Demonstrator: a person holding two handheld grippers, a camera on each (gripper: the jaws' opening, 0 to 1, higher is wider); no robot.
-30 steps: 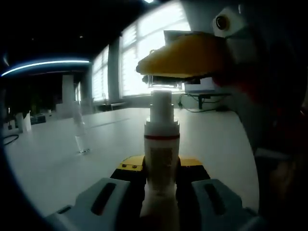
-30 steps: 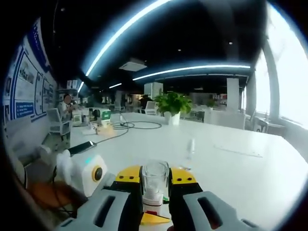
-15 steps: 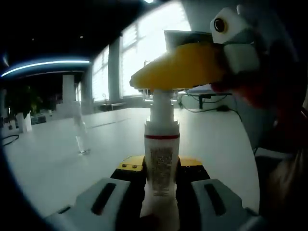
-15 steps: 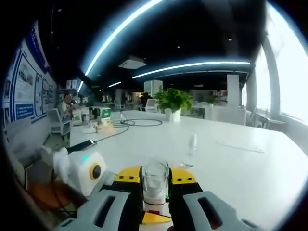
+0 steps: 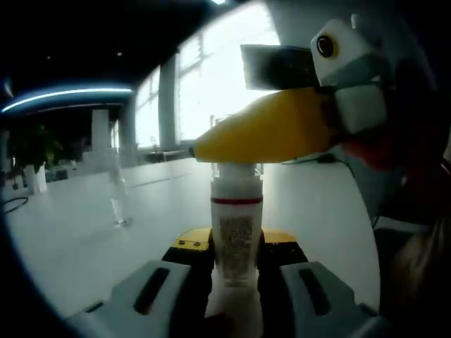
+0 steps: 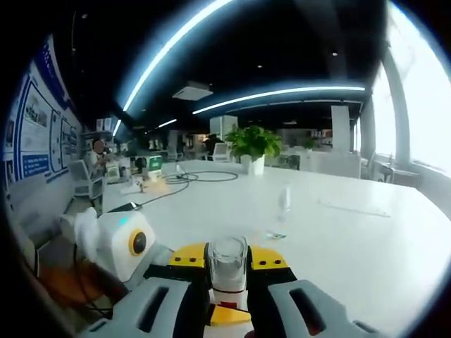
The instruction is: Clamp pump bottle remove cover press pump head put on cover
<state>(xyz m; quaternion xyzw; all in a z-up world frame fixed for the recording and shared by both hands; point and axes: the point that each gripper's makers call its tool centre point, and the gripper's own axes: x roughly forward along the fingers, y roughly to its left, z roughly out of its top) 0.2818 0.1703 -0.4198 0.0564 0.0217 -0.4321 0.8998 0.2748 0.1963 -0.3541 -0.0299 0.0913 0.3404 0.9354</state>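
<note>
The left gripper (image 5: 236,271) clamps the white, red-banded pump bottle (image 5: 236,229) at six o'clock. The right gripper (image 6: 227,299) pinches its clear plastic cover (image 6: 227,262), seating it; next, release.

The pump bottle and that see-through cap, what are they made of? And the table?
The pump bottle looks like white plastic, smooth and opaque, with a red band and printed label. The clear cover in the right gripper looks like glossy transparent plastic; you see through it, though glass can't be ruled out. The table looks like a smooth white laminate with a soft sheen.
</note>
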